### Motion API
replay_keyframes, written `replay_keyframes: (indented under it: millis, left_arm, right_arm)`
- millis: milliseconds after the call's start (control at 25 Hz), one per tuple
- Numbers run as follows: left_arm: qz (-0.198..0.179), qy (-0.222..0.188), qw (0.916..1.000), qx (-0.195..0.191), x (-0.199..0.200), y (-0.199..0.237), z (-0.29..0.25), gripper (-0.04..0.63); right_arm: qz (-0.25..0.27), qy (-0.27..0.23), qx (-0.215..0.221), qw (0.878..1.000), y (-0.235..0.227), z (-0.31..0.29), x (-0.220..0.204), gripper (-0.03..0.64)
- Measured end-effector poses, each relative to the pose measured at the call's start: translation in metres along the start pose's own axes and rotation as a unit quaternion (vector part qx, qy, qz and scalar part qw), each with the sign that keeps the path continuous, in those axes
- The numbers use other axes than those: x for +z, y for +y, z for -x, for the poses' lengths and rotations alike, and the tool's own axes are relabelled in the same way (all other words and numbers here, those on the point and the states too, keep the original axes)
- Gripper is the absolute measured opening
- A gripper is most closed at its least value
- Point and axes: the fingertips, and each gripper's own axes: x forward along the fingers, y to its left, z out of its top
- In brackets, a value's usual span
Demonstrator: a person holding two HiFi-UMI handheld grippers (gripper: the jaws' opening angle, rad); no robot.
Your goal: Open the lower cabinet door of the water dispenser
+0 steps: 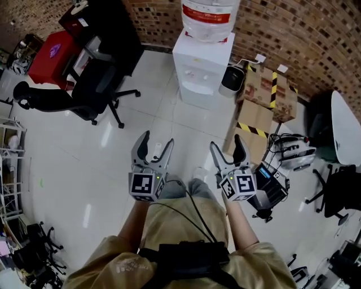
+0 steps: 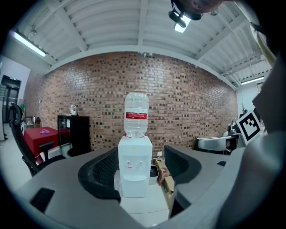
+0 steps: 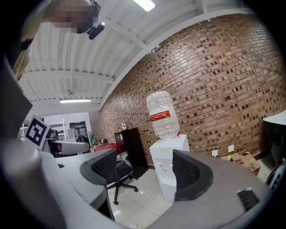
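The white water dispenser [image 1: 202,65] stands against the brick wall, topped by a clear bottle with a red label [image 1: 207,17]. Its lower cabinet front [image 2: 133,187] is closed. Both grippers hover side by side above the tiled floor, well short of the dispenser. My left gripper [image 1: 158,139] is open with nothing between its jaws, and the dispenser [image 2: 134,163] shows straight ahead through the gap. My right gripper [image 1: 226,142] is open and empty too. In the right gripper view the dispenser [image 3: 166,172] sits partly behind the right-hand jaw.
A black office chair [image 1: 96,84] and a red-covered table [image 1: 51,53] stand at the left. A small bin [image 1: 231,79] and cardboard boxes with yellow-black tape [image 1: 262,93] are to the right of the dispenser. Equipment [image 1: 271,192] lies on the floor near my right gripper.
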Motion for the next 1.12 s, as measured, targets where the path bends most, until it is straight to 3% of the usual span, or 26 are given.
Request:
replay_keyframes:
  millis: [240,520,800,1120]
  left_arm:
    - [0.004,0.03,0.9994,-0.018,-0.031,0.007,-0.039,0.318]
    - [0.016,0.042,0.9978,-0.048,-0.095,0.025,-0.134,0.318]
    - [0.023,0.028,0.9985,-0.04,-0.211,0.047,-0.209,0.318]
    - [0.022,0.004,0.9986,-0.048,-0.34,0.066,-0.292,0.318]
  right_arm:
    - [0.018,0.046,-0.03,0.998,-0.054,-0.05,-0.044,0.402]
    - [0.041,0.116,-0.063,0.99,-0.122,-0.127,-0.142,0.401]
    - [0.046,0.131,-0.058,0.989,-0.177,-0.204,-0.271,0.401]
    - [0.063,0.128,-0.073,0.987,-0.282,-0.299,-0.41,0.381]
